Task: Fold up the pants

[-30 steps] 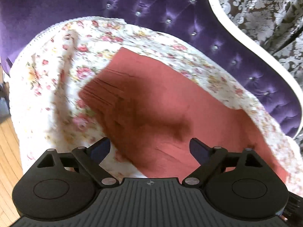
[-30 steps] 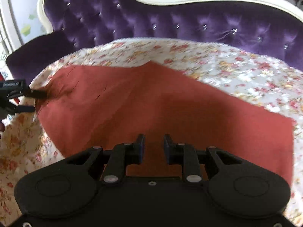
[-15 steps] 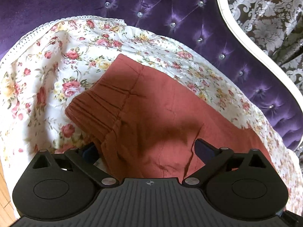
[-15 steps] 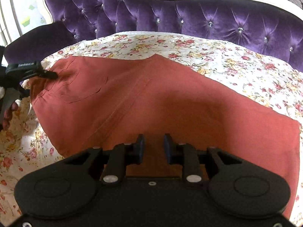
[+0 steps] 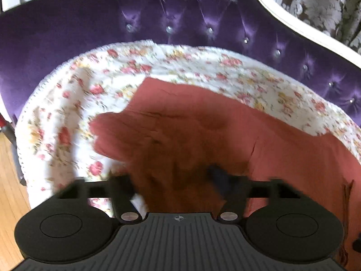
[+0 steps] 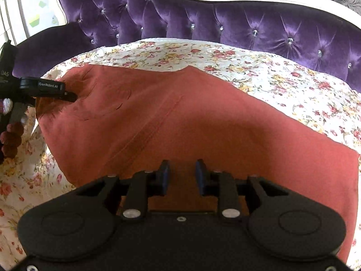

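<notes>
Rust-red pants (image 6: 180, 122) lie spread on a floral sheet over a sofa seat; they also show in the left wrist view (image 5: 203, 131), blurred by motion. My left gripper (image 5: 173, 180) has its jaws closing around the bunched waistband, whose cloth rises between the fingers. From the right wrist view the left gripper (image 6: 67, 96) pinches the waistband corner at the far left. My right gripper (image 6: 180, 176) hovers low over the middle of the pants, jaws a narrow gap apart with nothing between them.
The floral sheet (image 6: 282, 79) covers the seat of a purple tufted sofa (image 6: 248, 24) with a white frame. Wooden floor (image 5: 9, 180) shows at the left edge. Patterned curtain (image 5: 315, 6) hangs behind the sofa.
My left gripper has come onto the waistband and narrowed its jaws around it, lifting and bunching the cloth. The right gripper has barely moved.
</notes>
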The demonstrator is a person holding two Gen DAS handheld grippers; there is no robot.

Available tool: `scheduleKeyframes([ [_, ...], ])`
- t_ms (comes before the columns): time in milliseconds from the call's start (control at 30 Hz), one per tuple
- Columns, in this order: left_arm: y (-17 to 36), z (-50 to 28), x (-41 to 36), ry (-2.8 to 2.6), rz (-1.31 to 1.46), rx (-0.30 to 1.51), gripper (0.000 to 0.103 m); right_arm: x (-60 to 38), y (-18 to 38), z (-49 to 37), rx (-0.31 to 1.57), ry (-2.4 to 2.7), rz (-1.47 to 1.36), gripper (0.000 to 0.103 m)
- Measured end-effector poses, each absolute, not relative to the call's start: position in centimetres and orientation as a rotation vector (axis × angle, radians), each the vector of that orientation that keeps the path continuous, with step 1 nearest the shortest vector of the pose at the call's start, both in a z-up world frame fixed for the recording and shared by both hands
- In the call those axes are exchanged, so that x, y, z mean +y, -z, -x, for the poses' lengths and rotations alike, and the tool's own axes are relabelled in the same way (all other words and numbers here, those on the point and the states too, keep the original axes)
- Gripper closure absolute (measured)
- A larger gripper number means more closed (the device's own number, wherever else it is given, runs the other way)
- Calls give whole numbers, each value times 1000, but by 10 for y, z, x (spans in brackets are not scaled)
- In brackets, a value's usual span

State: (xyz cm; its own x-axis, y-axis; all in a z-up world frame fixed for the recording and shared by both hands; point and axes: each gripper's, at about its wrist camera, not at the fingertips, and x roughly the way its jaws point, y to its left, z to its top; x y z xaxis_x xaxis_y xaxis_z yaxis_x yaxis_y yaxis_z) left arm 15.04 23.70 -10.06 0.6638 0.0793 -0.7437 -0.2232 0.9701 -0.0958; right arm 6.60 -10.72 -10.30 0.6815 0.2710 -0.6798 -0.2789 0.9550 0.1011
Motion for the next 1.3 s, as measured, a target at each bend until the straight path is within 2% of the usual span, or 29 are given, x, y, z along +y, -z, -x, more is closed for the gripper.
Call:
scheduleKeyframes([
  [67, 92, -147, 238, -156, 202, 814, 77, -109, 103, -67, 764, -313, 1, 66],
  [167, 75, -142, 227, -166, 159, 774, 82, -111, 102, -68, 767, -322, -3, 66],
  [467, 1, -111, 153, -153, -87, 616, 83, -129, 98, -64, 767, -320, -87, 66],
  [700, -36, -80, 78, -15, -125, 512, 83, -175, 92, -48, 737, -251, -164, 66],
  [833, -28, -60, 16, 135, -153, 496, 83, -210, 88, -32, 718, -184, -209, 66],
  [1067, 28, -50, -76, 404, -152, 644, 81, -255, 87, -9, 708, -82, -259, 64],
  [1167, 46, -55, -91, 460, -139, 736, 81, -265, 87, -5, 707, -61, -262, 63],
  [1300, 48, -52, -82, 468, -152, 716, 81, -269, 86, -3, 704, -39, -272, 64],
])
